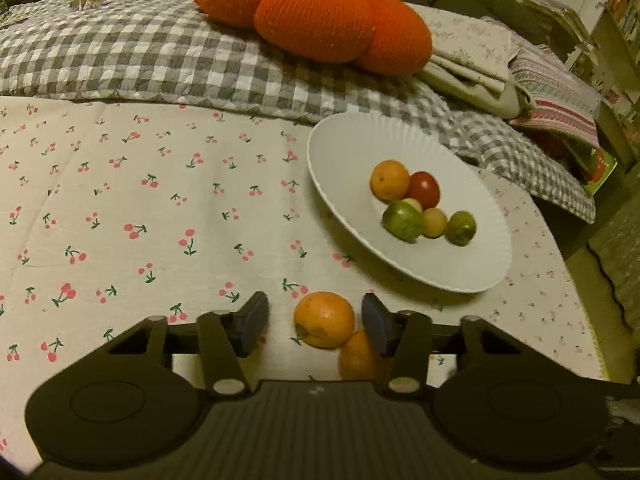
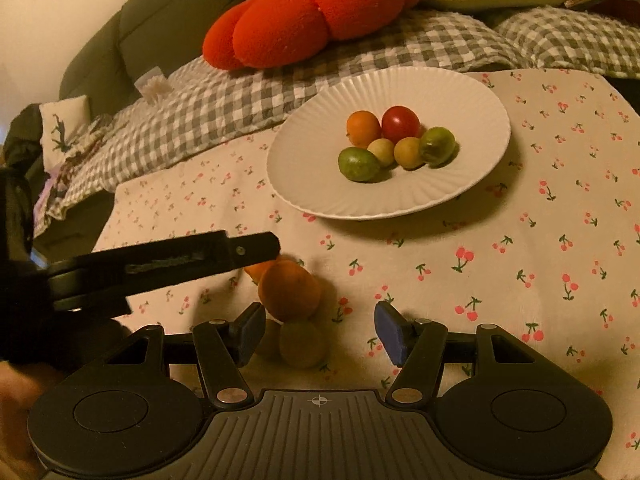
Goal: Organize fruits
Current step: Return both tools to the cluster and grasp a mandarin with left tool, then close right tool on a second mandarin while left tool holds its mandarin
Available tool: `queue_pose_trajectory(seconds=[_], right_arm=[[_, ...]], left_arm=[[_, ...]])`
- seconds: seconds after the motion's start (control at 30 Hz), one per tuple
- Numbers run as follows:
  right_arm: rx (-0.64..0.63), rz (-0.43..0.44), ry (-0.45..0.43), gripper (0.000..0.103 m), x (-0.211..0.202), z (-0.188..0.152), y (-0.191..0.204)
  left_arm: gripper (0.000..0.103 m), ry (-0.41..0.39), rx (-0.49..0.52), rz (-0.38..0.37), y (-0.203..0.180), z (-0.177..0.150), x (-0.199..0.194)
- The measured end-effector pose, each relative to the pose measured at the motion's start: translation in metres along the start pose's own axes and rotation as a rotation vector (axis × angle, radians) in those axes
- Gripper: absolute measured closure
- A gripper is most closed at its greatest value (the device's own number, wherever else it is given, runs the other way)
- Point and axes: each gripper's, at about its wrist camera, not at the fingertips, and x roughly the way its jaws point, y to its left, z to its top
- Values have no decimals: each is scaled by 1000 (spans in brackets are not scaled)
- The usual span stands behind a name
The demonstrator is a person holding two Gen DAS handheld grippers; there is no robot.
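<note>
Left gripper [image 1: 316, 326] spread wide, straddling front orange [image 1: 324, 319] on cherry-print cloth [image 1: 120, 208]; plate [image 1: 352, 152] lies ahead-right. Right gripper [image 2: 318, 330] also agape, empty, slightly farther back.

A white fluted plate [image 2: 304, 184] on a cherry-print cloth [image 2: 540, 240] holds six small fruits: one orange, one red, two green, two pale yellow. Nearer the camera, an orange [image 2: 289, 290] sits beside a dull green fruit [image 2: 302, 345], between the spread blue pads of the right gripper [image 2: 320, 334]. The left gripper [image 2: 168, 266] reaches in from the left, its tip touching the orange pile.
</note>
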Motion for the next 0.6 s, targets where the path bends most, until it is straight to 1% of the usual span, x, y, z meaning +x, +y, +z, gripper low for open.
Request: queue_pose_trajectory(seconds=[0.07, 0.1, 0.17, 0.27, 0.33, 0.4, 0.53, 0.6], right_arm=[[-10, -3, -1, 43, 2, 0, 2], [-20, -7, -3, 43, 3, 0, 3], [-49, -17, -12, 43, 5, 0, 6], [-98, -30, -28, 43, 8, -2, 12], [-124, -30, -39, 43, 10, -2, 16], [-139, -26, -48, 43, 12, -1, 18], [-162, -28, -69, 43, 17, 0, 20], [-172, -25, -70, 43, 21, 0, 20]], left_arm=[[61, -3, -1, -12, 1, -1, 3], [65, -5, 0, -20, 1, -1, 3], [70, -7, 5, -38, 0, -1, 3], [71, -7, 11, -25, -2, -2, 1], [71, 1, -13, -23, 1, -1, -1], [71, 1, -27, -7, 3, -1, -5], [71, -10, -27, 57, 4, -1, -15], [71, -8, -42, 68, 7, -1, -18]])
